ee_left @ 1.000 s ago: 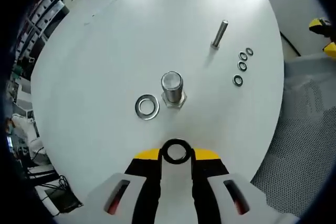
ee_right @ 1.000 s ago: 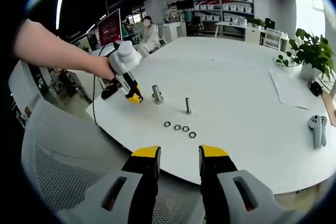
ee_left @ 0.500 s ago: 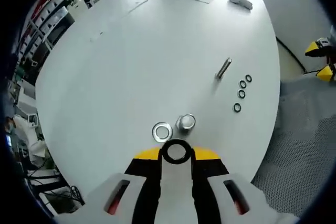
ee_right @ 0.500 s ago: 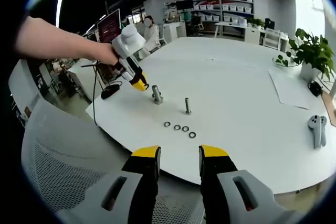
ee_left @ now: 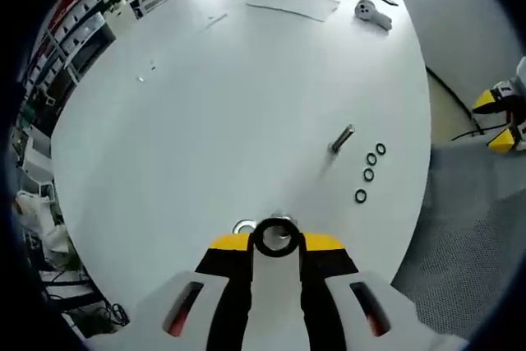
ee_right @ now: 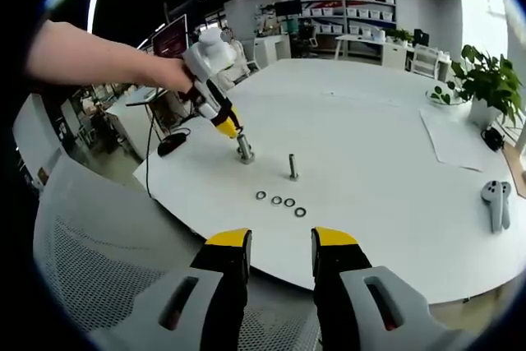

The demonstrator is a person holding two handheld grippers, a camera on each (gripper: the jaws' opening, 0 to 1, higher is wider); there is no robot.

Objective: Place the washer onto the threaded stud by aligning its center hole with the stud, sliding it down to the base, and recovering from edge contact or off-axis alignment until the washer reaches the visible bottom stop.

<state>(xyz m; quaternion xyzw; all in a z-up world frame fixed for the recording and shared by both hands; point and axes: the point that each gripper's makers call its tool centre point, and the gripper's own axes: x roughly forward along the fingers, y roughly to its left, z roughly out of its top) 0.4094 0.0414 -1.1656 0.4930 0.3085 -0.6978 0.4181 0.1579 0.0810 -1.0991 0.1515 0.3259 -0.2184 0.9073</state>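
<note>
Counted on the white table (ee_right: 386, 178): two upright studs, four small washers in a row (ee_right: 280, 200), one loose larger washer (ee_left: 243, 226). Left gripper (ee_left: 277, 240), jaws closed on a dark washer (ee_left: 275, 237), sat directly above the big threaded stud (ee_right: 244, 149), washer at stud top; a hand (ee_right: 168, 81) angled it down steeply. Thin stud (ee_right: 292, 165) stood nearby. Right gripper (ee_right: 280, 246) hovered off the table edge, jaws apart, holding nothing.
</note>
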